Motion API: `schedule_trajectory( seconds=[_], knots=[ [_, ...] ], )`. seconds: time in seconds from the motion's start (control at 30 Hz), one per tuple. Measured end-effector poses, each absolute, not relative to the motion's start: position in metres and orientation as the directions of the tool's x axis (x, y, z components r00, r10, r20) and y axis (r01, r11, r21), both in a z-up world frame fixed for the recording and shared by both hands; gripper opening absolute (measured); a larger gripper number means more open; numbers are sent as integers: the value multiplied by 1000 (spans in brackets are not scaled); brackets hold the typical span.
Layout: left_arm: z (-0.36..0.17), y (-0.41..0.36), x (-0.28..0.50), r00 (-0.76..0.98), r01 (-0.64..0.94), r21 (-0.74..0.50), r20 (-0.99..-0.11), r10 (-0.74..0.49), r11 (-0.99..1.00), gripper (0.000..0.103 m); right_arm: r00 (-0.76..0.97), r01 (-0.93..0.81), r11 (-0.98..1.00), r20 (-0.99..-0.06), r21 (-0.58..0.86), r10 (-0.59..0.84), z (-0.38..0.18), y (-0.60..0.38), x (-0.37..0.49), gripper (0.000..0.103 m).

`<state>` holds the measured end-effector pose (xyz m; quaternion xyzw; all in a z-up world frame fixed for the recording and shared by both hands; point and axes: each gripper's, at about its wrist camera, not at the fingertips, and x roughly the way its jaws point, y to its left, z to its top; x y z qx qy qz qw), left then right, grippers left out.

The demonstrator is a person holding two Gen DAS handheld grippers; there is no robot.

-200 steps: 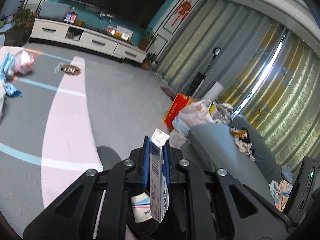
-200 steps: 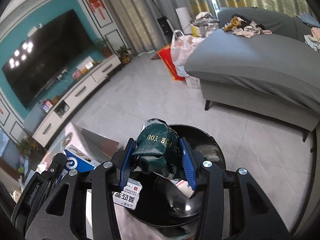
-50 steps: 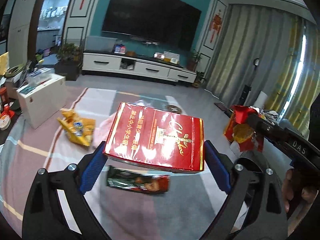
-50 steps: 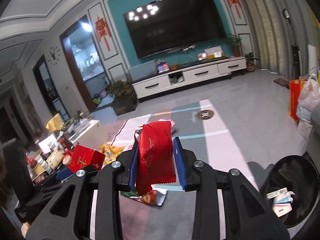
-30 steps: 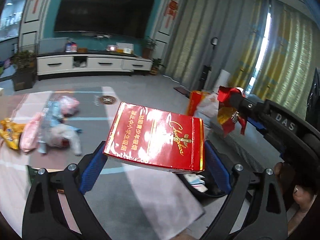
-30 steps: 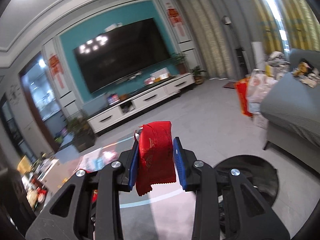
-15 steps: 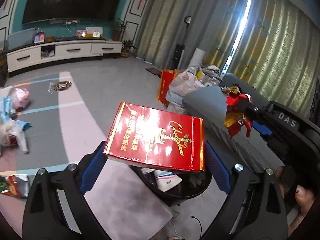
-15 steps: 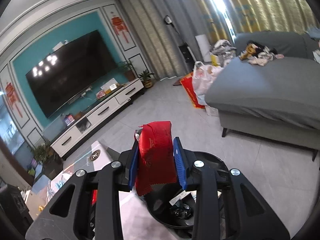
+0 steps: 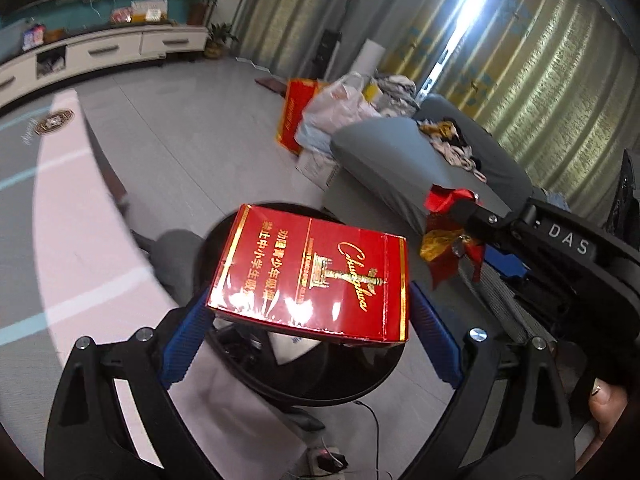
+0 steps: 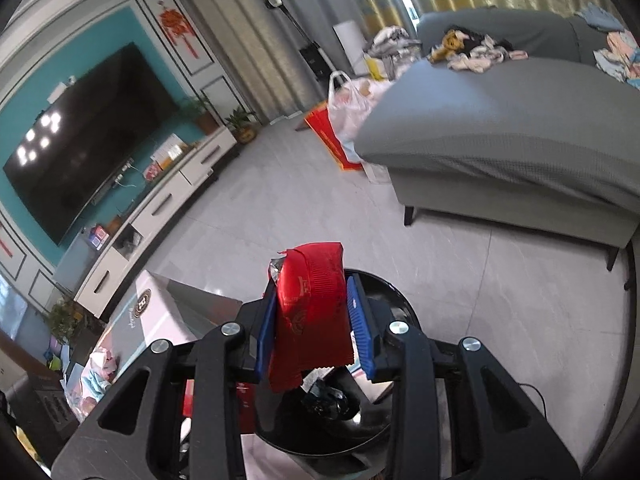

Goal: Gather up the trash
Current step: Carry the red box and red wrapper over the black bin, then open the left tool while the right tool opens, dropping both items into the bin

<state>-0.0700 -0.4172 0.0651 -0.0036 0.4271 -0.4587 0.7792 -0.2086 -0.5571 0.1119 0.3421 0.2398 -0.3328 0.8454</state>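
Note:
My left gripper (image 9: 308, 320) is shut on a flat red carton (image 9: 312, 276) with gold print and holds it level above the round black trash bin (image 9: 360, 376). My right gripper (image 10: 313, 330) is shut on a red foil wrapper (image 10: 310, 312), which hangs over the same bin (image 10: 384, 416). The right gripper with its wrapper also shows in the left wrist view (image 9: 452, 232), to the right of the carton and over the bin's far edge. Earlier trash lies dark inside the bin.
A grey sofa (image 10: 520, 136) with loose clothes stands just behind the bin. A red paper bag (image 9: 296, 116) and white plastic bags (image 9: 344, 108) stand at its end. A pink and grey rug (image 9: 72, 220) lies left of the bin. A white TV cabinet (image 10: 168, 200) runs along the teal wall.
Both grippers have swung from the rug toward the sofa and come down over the black bin, still holding the carton and the wrapper. The bin now lies directly under both.

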Motion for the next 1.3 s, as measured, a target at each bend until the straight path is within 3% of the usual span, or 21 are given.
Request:
schedule_trajectory(
  seconds=[0.47,0.53,0.6,0.7,1.07,1.3],
  knots=[
    [30,-446,-71,163,714,-379,-728,-666,589,94,580,781,512,-718,357,-384,88,-575,-195,40],
    [31,-445,-72,157,716,-382,-728,-667,585,94,580,782,510,-718,358,-385,88,-574,-195,44],
    [33,-444,-73,157,719,-381,-726,-669,582,95,584,781,508,-713,363,-388,89,-574,-196,60],
    [38,-443,-74,164,725,-376,-720,-675,577,100,587,783,503,-703,366,-403,95,-573,-198,72],
    [76,-389,-71,237,687,-407,-658,-715,602,100,653,731,571,-627,375,-424,127,-542,-193,83],
    [108,-307,-55,390,597,-393,-620,-681,700,100,739,627,691,-555,360,-381,157,-496,-168,89]
  ],
)
